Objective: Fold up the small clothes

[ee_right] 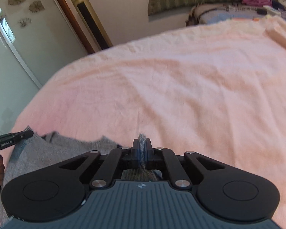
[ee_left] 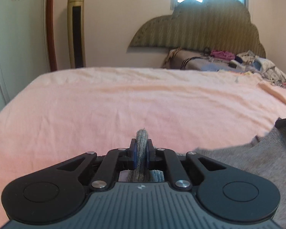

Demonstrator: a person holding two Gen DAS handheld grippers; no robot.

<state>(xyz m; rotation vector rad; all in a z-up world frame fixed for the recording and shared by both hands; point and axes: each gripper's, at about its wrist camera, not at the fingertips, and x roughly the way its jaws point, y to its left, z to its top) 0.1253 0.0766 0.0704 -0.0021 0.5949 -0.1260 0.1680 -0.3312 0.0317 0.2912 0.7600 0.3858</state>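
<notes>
Holding a grey knit garment (ee_left: 257, 164) by two points, we have both tools clamped down: the left gripper (ee_left: 142, 149) has its blue pads nearly together on a bunched fold of the cloth, which pokes up in a small loop between the fingertips, and the right gripper (ee_right: 142, 150) pinches a similar gathered fold in the same way, its jaws almost closed with knit squeezed between them. The garment spans the stretch between the two tools, at the near edge of the pink bedspread (ee_left: 124, 99), its loose body draping to the right in the left wrist view and to the left in the right wrist view; whether it rests on the bedspread there or hangs just clear we cannot tell. We judge it light, soft and limp, with a fine rib that should grip well against the pads rather than slip, and with nothing fragile about it; it will sag and bunch between the holds, so we would take it at an edge or corner and keep the span taut when laying it flat. As for writing, the side of the left tool in the right wrist view carries small pale lettering (ee_right: 6, 144) that seems to read "GenRobot.AI". A small logo mark (ee_left: 141, 186) sits on each tool's ribbed body.
</notes>
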